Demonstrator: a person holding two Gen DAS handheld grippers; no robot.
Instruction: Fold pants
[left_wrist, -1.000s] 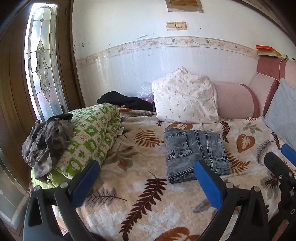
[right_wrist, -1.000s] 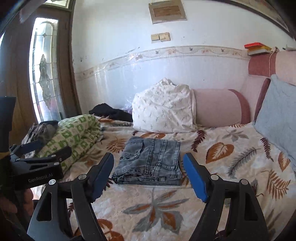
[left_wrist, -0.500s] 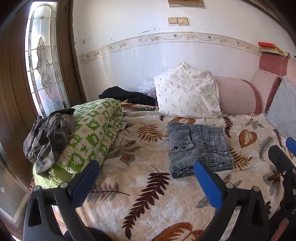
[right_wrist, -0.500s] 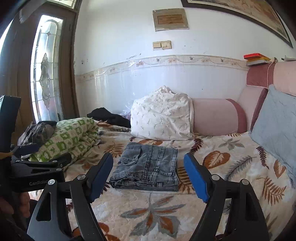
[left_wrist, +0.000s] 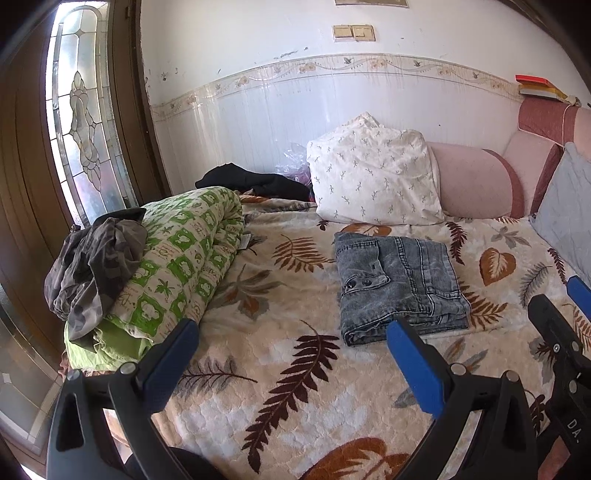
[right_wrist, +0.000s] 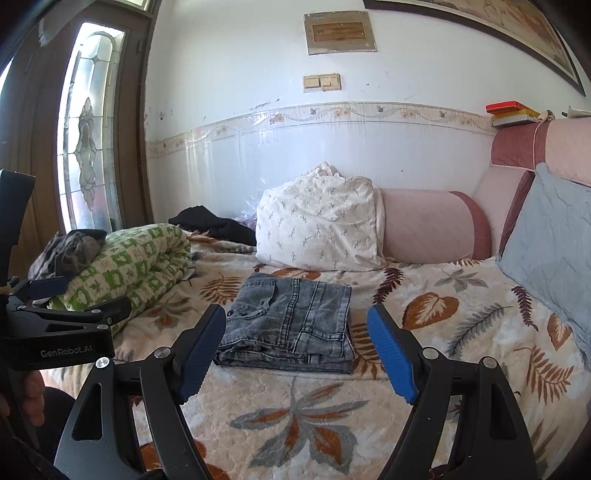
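1. The grey jeans (left_wrist: 399, 284) lie folded into a flat rectangle on the leaf-patterned bedspread (left_wrist: 280, 369), in front of the white pillow (left_wrist: 373, 173) that leans on the wall.
2. The left gripper (left_wrist: 295, 362) hangs above the near edge of the bed with its blue-padded fingers (left_wrist: 413, 369) spread wide, holding nothing and clear of the cloth.
3. The right gripper (right_wrist: 295, 354) also stands with its fingers (right_wrist: 388, 354) far apart and empty; the jeans (right_wrist: 291, 321) show between them, further up the bed.
4. To the left, a rolled green-and-white quilt (left_wrist: 177, 266) lies with a crumpled camouflage garment (left_wrist: 92, 262) on top.
5. A black garment (left_wrist: 255, 182) sits against the wall behind the quilt.
6. A pink bolster (right_wrist: 428, 225) and a grey cushion (right_wrist: 550, 251) line the headboard end.
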